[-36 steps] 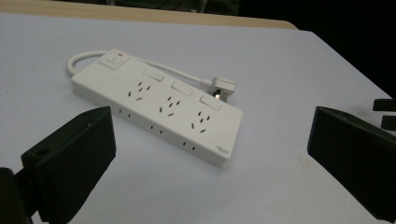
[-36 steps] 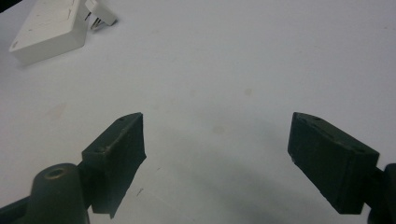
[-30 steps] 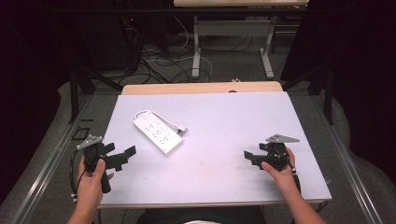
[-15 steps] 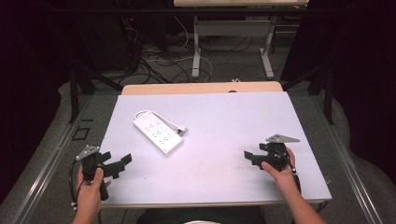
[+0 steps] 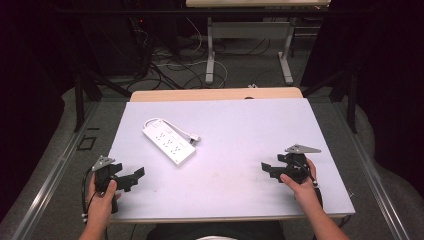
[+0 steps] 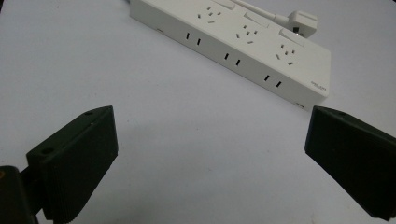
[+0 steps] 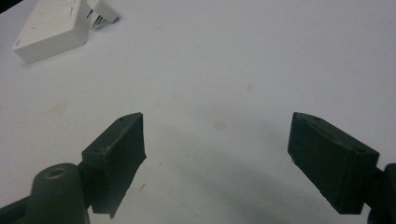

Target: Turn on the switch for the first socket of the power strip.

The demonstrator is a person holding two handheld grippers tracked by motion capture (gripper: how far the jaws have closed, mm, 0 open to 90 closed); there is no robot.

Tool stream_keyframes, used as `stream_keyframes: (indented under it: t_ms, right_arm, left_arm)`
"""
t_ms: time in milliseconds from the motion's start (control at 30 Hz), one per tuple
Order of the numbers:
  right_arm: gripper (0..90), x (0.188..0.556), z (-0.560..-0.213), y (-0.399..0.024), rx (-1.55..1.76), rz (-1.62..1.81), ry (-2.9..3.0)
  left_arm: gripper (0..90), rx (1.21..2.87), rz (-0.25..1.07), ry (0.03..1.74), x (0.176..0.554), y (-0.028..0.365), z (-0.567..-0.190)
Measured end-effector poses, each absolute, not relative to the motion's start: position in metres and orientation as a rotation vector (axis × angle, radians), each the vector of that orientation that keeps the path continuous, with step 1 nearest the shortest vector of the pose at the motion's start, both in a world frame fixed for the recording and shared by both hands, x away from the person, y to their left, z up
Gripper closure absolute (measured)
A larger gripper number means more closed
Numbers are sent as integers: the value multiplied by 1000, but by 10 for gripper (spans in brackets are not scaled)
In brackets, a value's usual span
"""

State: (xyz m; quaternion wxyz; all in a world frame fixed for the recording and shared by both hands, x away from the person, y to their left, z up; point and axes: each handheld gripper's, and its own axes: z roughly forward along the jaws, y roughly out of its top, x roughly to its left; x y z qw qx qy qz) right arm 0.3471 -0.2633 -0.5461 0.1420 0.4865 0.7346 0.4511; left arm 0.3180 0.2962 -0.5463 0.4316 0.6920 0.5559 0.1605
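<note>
Power strip (image 5: 168, 144) upper left of table (image 5: 240, 200): rigid, light, smooth plastic; grip across narrow sides. Plug (image 6: 302, 21) lies beside. Left gripper (image 5: 131, 176), right gripper (image 5: 267, 169): jaws apart, empty.

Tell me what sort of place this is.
Probably a lab or workshop set up for recording handling work: a white-topped table bearing a power strip, loose cables on the floor behind, a metal desk frame beyond, and dark surroundings.
</note>
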Motion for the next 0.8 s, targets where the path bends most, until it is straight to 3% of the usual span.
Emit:
stream_keyframes:
  t_ms: [800]
  right_arm:
    - [180,348,-547,-263,1393,1301,2133]
  left_arm:
    - [59,1725,387,1429,323,293,-557]
